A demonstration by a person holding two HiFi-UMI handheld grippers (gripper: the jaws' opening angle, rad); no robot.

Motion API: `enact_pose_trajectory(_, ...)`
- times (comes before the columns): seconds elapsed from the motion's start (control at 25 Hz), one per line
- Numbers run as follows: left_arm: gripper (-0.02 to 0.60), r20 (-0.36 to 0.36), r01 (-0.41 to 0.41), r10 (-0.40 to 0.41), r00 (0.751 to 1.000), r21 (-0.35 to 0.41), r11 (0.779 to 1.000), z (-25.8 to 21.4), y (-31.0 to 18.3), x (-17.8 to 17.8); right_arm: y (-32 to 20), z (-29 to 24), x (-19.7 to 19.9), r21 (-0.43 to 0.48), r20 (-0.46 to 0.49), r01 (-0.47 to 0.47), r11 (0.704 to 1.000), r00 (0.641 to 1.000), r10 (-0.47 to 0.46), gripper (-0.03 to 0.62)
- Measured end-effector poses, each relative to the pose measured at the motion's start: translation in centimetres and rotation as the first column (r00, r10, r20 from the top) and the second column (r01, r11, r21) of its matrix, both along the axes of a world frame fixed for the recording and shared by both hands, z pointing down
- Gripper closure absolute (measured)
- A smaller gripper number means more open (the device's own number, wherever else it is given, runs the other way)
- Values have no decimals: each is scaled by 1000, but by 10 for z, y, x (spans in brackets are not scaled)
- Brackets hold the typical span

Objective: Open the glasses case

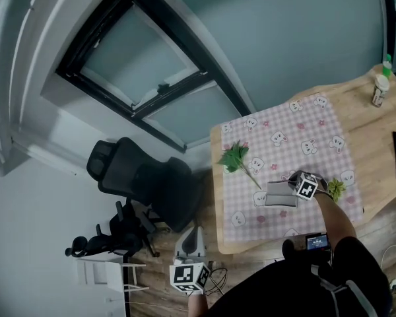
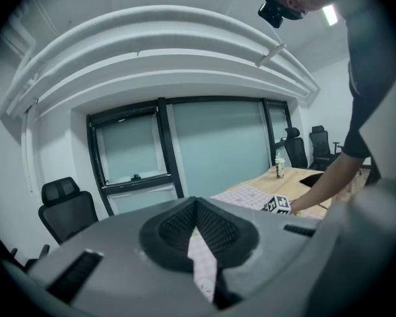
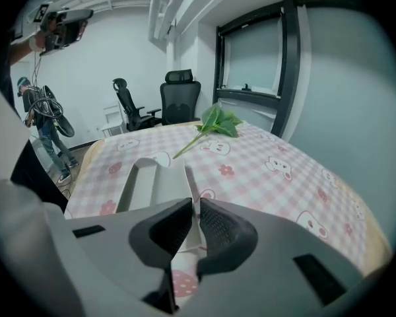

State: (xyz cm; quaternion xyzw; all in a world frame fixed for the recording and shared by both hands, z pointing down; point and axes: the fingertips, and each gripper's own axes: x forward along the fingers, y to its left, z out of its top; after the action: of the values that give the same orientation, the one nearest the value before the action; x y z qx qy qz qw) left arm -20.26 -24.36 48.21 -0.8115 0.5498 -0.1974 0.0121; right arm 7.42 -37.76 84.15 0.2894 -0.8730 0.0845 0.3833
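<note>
Left gripper (image 2: 197, 205) off the table (image 1: 376, 134), right gripper (image 3: 193, 207) on the case (image 1: 280, 195).
At the bottom centre of the head view, the left gripper hangs over the floor below a black chair (image 1: 145, 180) and left of the table. Its jaws are closed together with nothing between them. On the pink checked cloth (image 1: 297, 137), a green sprig (image 1: 234, 157) lies up and left of the grey case, which sits right of centre near the table's lower edge. At the case's right end, the right gripper has its jaws almost together, pinched on the case's thin flap.
</note>
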Motion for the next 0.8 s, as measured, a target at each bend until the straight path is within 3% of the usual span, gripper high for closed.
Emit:
enact_pose_trajectory(0.16,583,-50,-46,47,998,30,998,-1,-13,16,4,-64,7,152,61,-48,987,997,39,563)
enact_pose_trajectory(0.28,583,-82,-74,79,993,56,996,-1,-23,29,8,-143,17,299,162,-132,945,983,86,563)
enact_pose_trajectory(0.36,583,-96,-95,103,990,81,992,-5,-30,37,20,-206,26,386,269,-238,891,953,138,563)
enact_pose_trajectory(0.44,583,-119,-104,116,986,103,989,-10,-37,46,40,-268,41,435,387,-378,817,898,210,563)
enact_pose_trajectory(0.6,583,-167,-112,136,976,146,983,-24,-46,64,92,-327,82,377,598,-675,634,700,389,571)
enact_pose_trajectory(0.68,583,-183,-127,156,971,159,979,-25,-51,75,114,-333,98,347,647,-750,563,626,436,574)
enact_pose_trajectory(0.72,583,-188,-134,163,968,158,978,-21,-55,81,121,-332,103,352,644,-760,547,620,447,575)
enact_pose_trajectory(0.8,583,-188,-142,168,968,141,980,-10,-61,89,125,-325,107,369,606,-751,548,641,470,576)
